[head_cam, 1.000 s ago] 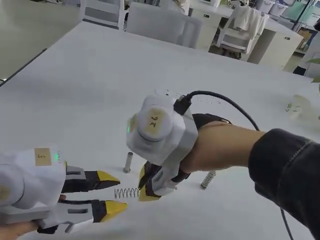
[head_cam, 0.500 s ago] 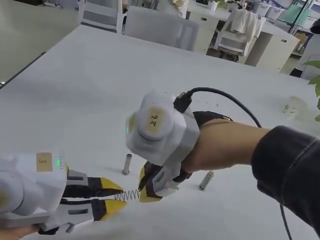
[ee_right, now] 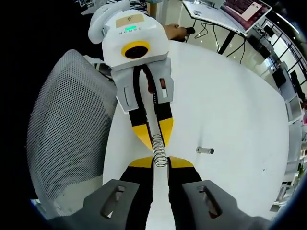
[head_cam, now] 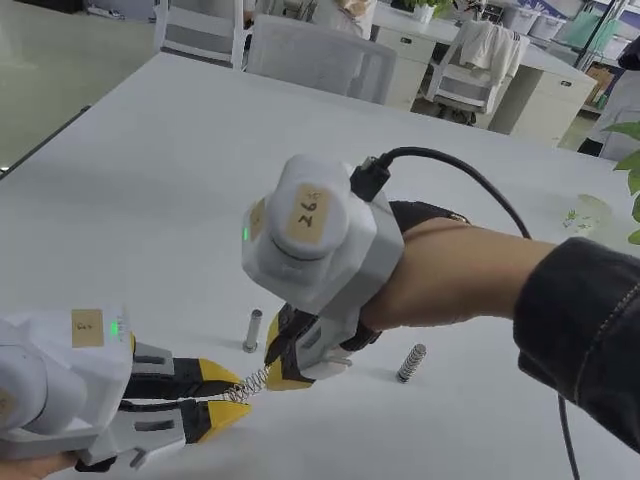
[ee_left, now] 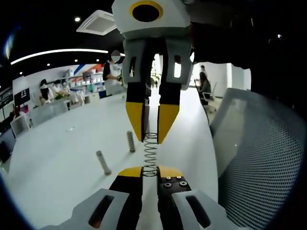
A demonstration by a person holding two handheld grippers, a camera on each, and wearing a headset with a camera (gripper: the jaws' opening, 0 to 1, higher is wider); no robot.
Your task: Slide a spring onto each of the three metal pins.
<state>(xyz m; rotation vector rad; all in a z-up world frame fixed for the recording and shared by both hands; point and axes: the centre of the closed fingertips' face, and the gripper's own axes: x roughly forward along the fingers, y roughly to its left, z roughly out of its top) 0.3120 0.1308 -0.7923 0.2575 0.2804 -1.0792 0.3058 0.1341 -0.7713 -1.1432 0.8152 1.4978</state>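
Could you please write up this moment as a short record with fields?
left tongs: shut on one end of the loose spring
right tongs: shut on its other end
loose spring: spans the gap between both tongs
bare pin: upright on the table, just beyond the tongs
fitted pin: already wears a spring, stands off to the right
third pin: cannot tell

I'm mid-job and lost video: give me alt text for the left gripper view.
A spring is held between both grippers, the left gripper shut on its near end, the right gripper shut on its far end. To their left on the white table stand a bare metal pin and a spring-covered pin.
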